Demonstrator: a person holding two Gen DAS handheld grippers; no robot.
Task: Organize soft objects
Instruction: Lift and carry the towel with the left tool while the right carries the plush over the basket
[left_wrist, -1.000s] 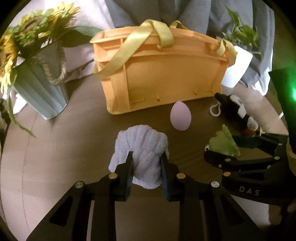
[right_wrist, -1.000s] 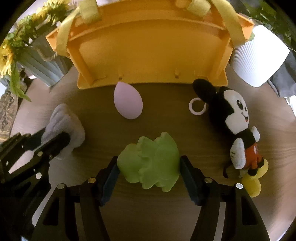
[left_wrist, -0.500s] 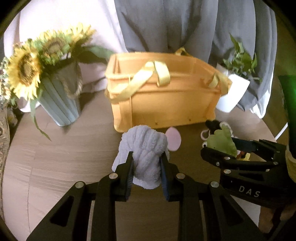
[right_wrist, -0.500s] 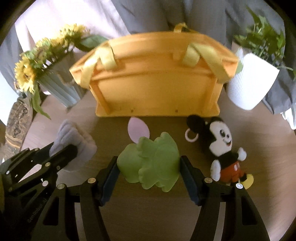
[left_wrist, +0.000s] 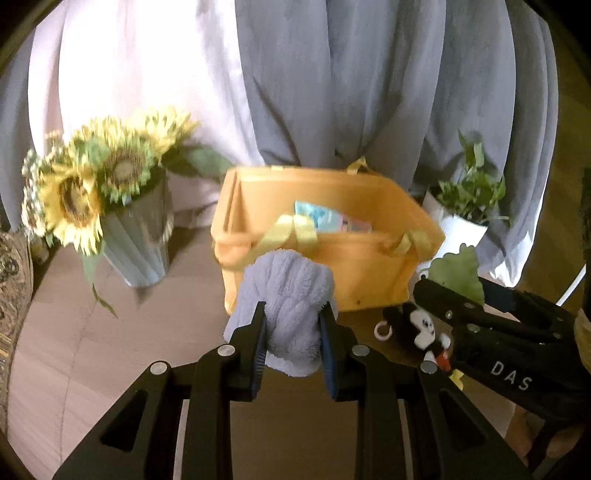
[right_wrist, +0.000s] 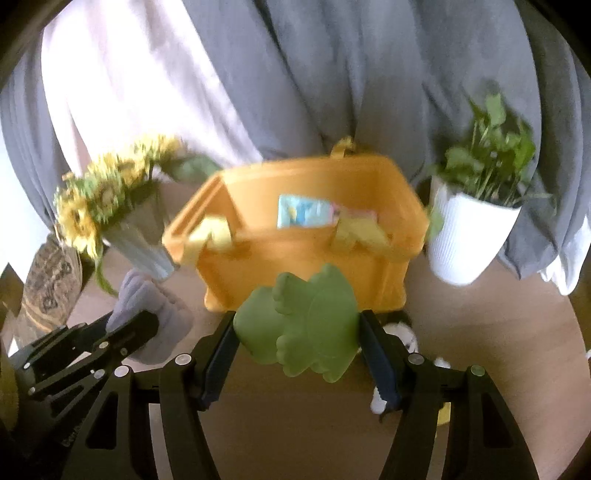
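Both grippers were clamped, left (left_wrist: 291, 347) on the towel (left_wrist: 286, 295), right (right_wrist: 299, 354) on the green toy (right_wrist: 306, 325); either load could snag the yellow handles (left_wrist: 291, 230) of the basket (left_wrist: 369, 273) at 12 o'clock.

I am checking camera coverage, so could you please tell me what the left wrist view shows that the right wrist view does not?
Only the left wrist view shows the Mickey plush's face and its white ring on the table; the right wrist view catches only white scraps of the plush behind the right gripper. Only the right wrist view shows the white plant pot whole. Both show the orange basket with packets inside, the sunflower vase, the lavender towel in the left gripper, and the green plush in the right gripper.
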